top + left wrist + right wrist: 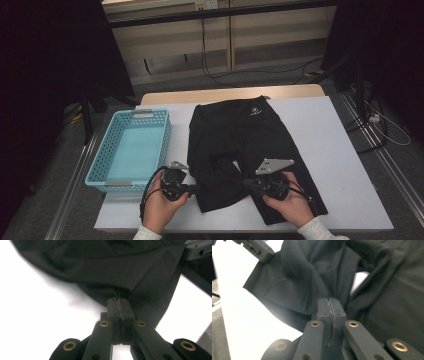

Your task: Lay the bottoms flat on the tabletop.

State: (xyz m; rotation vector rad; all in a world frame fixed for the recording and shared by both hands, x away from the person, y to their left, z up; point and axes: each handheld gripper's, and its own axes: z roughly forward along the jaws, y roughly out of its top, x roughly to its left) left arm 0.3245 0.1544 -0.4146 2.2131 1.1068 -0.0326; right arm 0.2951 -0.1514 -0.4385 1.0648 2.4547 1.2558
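I see the counter [345, 150], a white rectangular top with a strip of light wood showing along its far edge at 12 o'clock. On it, toward 9 o'clock, sits a light blue perforated basket [131, 148], its long side running from near to far. Spread flat just right of it, from the centre out toward 6 o'clock, lie black shorts [240, 145], waistband at 12 o'clock.

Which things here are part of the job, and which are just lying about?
In use: black shorts, pinched at the leg hems by the left gripper and the right gripper.

Lying about: blue basket on the white table; cables on the floor.
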